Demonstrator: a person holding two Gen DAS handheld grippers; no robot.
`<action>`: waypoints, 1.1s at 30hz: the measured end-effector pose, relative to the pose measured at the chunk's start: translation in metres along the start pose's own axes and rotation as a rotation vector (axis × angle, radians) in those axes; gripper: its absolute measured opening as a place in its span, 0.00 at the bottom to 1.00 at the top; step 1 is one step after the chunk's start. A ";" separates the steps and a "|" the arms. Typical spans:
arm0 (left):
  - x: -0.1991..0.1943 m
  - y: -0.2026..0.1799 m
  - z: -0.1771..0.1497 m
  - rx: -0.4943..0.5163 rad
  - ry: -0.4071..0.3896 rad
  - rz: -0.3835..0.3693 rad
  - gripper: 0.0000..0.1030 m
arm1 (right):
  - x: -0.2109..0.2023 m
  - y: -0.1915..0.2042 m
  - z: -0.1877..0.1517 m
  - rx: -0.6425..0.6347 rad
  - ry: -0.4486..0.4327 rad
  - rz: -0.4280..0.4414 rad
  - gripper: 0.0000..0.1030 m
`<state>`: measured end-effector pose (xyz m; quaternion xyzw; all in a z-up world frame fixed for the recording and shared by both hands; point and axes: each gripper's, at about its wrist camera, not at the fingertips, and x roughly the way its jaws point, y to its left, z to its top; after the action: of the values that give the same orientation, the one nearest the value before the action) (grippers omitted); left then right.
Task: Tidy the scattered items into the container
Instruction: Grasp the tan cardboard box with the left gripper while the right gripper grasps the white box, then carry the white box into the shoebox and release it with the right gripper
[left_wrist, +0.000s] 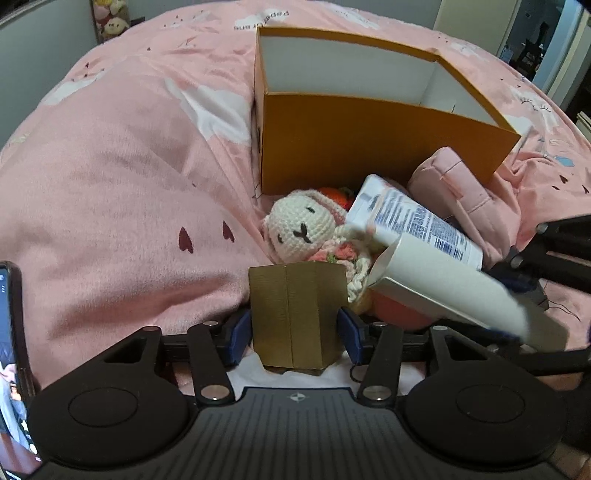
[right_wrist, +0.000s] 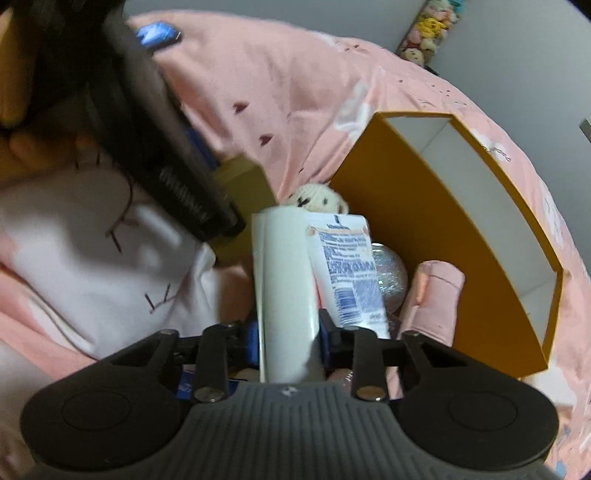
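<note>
My left gripper (left_wrist: 297, 332) is shut on a gold-brown ribbed box (left_wrist: 295, 317), upright between the blue pads. My right gripper (right_wrist: 288, 336) is shut on a long white carton (right_wrist: 284, 280), which shows tilted in the left wrist view as well (left_wrist: 443, 284). Just beyond both lie a crochet bunny (left_wrist: 299, 225), a white tube with blue print (left_wrist: 417, 218) and a pink pouch (left_wrist: 454, 184), all crowded against the near wall of the open orange box (left_wrist: 369, 147). The box's white inside shows nothing in it. A glittery ball (right_wrist: 389, 280) sits behind the tube.
Everything rests on a pink bedcover (left_wrist: 129, 184) that is rumpled and soft. A phone (left_wrist: 11, 350) stands at the left edge of the left wrist view. The left gripper's dark body (right_wrist: 166, 147) crosses the right wrist view, close to the carton.
</note>
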<state>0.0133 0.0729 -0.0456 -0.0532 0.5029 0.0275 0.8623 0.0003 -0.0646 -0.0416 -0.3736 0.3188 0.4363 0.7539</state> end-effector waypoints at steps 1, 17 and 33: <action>-0.003 -0.001 0.000 0.001 -0.010 0.002 0.55 | -0.006 -0.004 0.001 0.025 -0.011 0.010 0.31; -0.051 -0.016 0.031 0.030 -0.177 -0.015 0.50 | -0.065 -0.071 0.009 0.283 -0.134 0.027 0.31; -0.062 -0.026 0.115 0.095 -0.359 -0.066 0.50 | -0.076 -0.167 0.034 0.463 -0.243 -0.054 0.31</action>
<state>0.0847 0.0608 0.0667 -0.0228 0.3396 -0.0155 0.9402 0.1239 -0.1251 0.0850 -0.1443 0.3073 0.3732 0.8634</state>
